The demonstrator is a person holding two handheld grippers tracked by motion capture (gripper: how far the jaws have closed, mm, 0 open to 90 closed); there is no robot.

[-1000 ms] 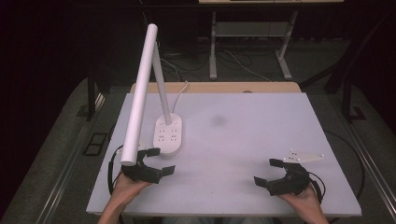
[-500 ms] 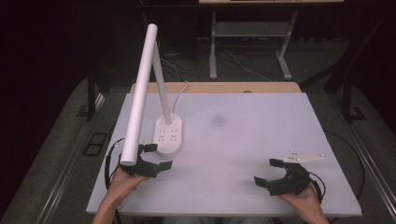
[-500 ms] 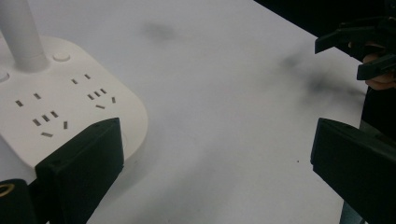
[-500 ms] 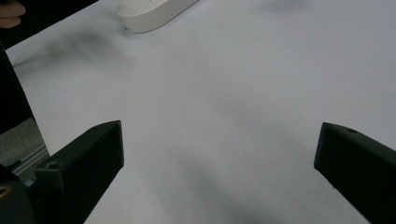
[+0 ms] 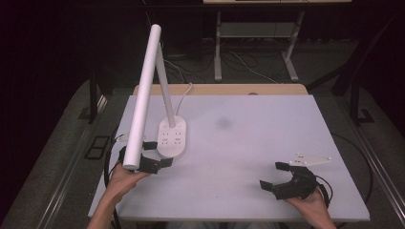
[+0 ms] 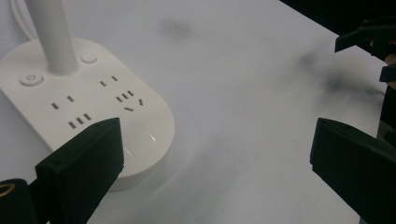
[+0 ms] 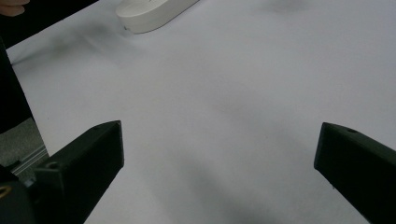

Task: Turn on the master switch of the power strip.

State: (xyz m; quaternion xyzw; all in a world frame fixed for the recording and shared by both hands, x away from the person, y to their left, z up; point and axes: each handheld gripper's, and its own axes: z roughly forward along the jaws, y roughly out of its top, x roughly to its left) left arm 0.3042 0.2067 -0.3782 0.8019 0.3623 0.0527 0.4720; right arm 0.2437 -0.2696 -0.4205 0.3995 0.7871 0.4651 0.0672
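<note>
- Lamp base (image 5: 172,137), white oval with socket slots and a power button on top, taken as landmark; sits on white table (image 5: 248,143), left of centre, toward the far half.
- Lamp stem (image 5: 166,90) rising from far end of base, leaning away; long white light bar (image 5: 143,95) slanting from high above base down toward the near left.
- White cord (image 5: 187,93) running off far side of base toward wooden strip (image 5: 219,89) along table's far edge.
- Left gripper (image 5: 154,153) held in left hand (image 5: 122,179), just near-left of base, partly under lower end of light bar. Jaws spread wide, nothing between them; in left gripper view (image 6: 215,163), one jaw overlapping near edge of base (image 6: 88,102); contact cannot be told.
- Right gripper (image 5: 276,174) in right hand (image 5: 310,202), well apart from base, toward near right corner of table. Jaws spread wide, bare tabletop between them (image 7: 219,163); base end (image 7: 154,11) seen far off at top of right gripper view.
- Grey three-cornered plate (image 5: 309,160) on top of right gripper, on side away from base.
- Faint dark smudge (image 5: 223,123) on tabletop just right of base.
</note>
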